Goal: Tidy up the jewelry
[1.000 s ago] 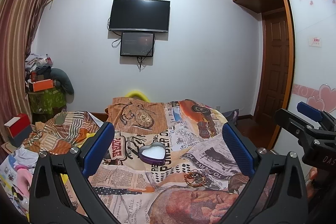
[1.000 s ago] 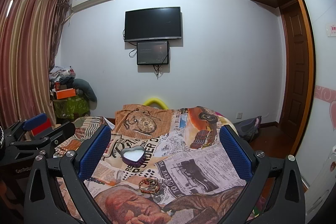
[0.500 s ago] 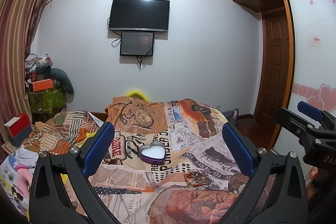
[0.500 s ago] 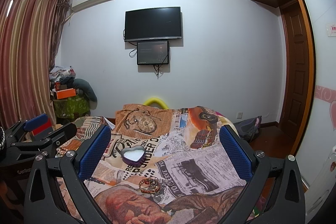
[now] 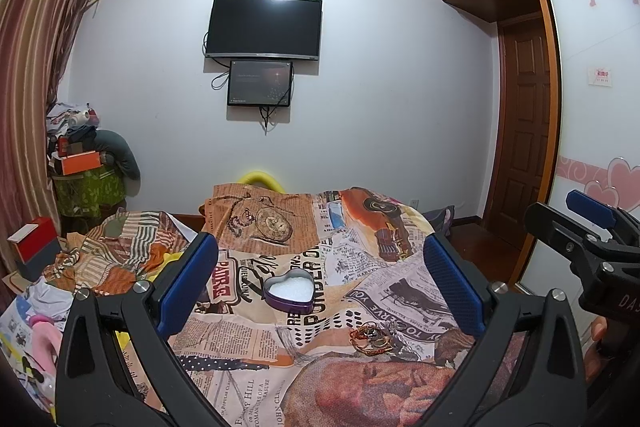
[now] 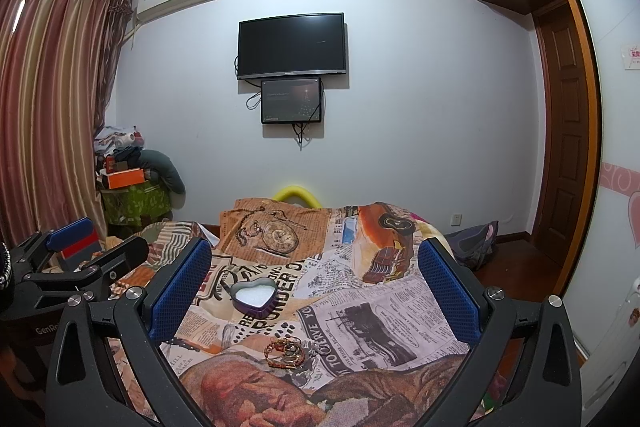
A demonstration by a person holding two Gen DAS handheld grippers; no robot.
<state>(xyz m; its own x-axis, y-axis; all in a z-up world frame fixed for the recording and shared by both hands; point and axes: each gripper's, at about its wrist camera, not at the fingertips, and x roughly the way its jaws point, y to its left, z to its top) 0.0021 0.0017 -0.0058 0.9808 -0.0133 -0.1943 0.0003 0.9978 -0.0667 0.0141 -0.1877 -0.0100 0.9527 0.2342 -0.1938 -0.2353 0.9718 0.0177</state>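
A bedroom with a pale wall, a dark wall-mounted television [image 5: 263,27] and, down below, a bed spread with a newspaper-print blanket [image 5: 400,291] — that's our playing field. Both tools hover above it. The left gripper [image 5: 320,279] has its blue-padded jaws spread wide, nothing between them; the right gripper [image 6: 316,281] matches it, wide apart and empty.

Straight ahead of the left gripper, between its fingers, sits the purple heart-shaped tin with a white lining [image 5: 290,291], lid off and nothing in it. Nearer, toward that gripper's right finger, lies the small tangle of red-and-gold bracelets and chains [image 5: 372,337] on the blanket, apart from the tin. From the right gripper the same pile [image 6: 287,351] lies near and a little left of centre, the tin [image 6: 254,297] beyond it.

Nothing is sorted yet, so the first pick looks to be the step. My call: come down over the pile, narrow the jaws before contact, and pinch one strand rather than the whole knot. The soft blanket may bunch, so keep the fingertips shallow.
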